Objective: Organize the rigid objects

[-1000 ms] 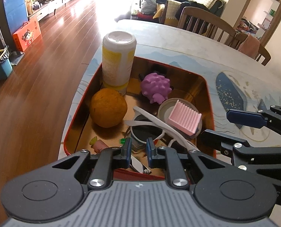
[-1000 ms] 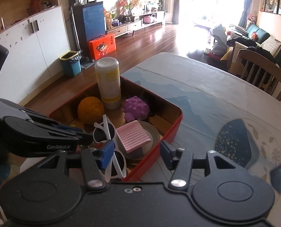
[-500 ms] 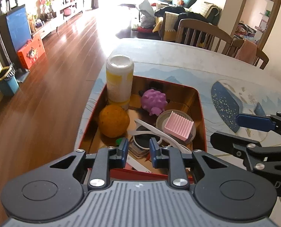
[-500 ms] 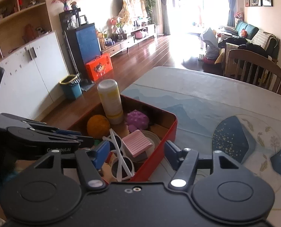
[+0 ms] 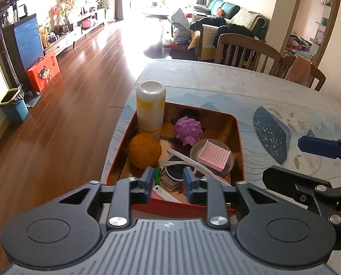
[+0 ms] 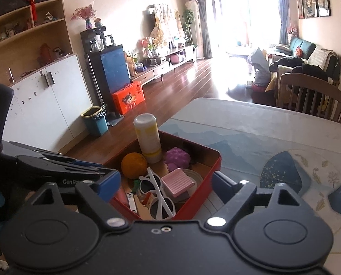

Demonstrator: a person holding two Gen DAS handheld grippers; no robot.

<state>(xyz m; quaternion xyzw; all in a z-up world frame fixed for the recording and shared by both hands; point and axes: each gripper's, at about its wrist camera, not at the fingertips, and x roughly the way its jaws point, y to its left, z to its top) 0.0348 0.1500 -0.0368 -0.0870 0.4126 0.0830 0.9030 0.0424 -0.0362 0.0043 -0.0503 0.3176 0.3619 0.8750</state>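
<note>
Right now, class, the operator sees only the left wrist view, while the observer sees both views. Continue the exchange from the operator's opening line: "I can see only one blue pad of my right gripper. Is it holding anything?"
Observer: No. The right gripper has its jaws wide and opening, with nothing gripped. It hangs before the near corner of the red tin.
Operator: My own fingers cover part of the sunglasses. How do they lie?
Observer: The white sunglasses lie at the tin's near end, both dark lenses showing, beside the pink ribbed block.
Operator: What stands left of the blue bin?
Observer: A white cabinet, with open shelves above it.
</note>
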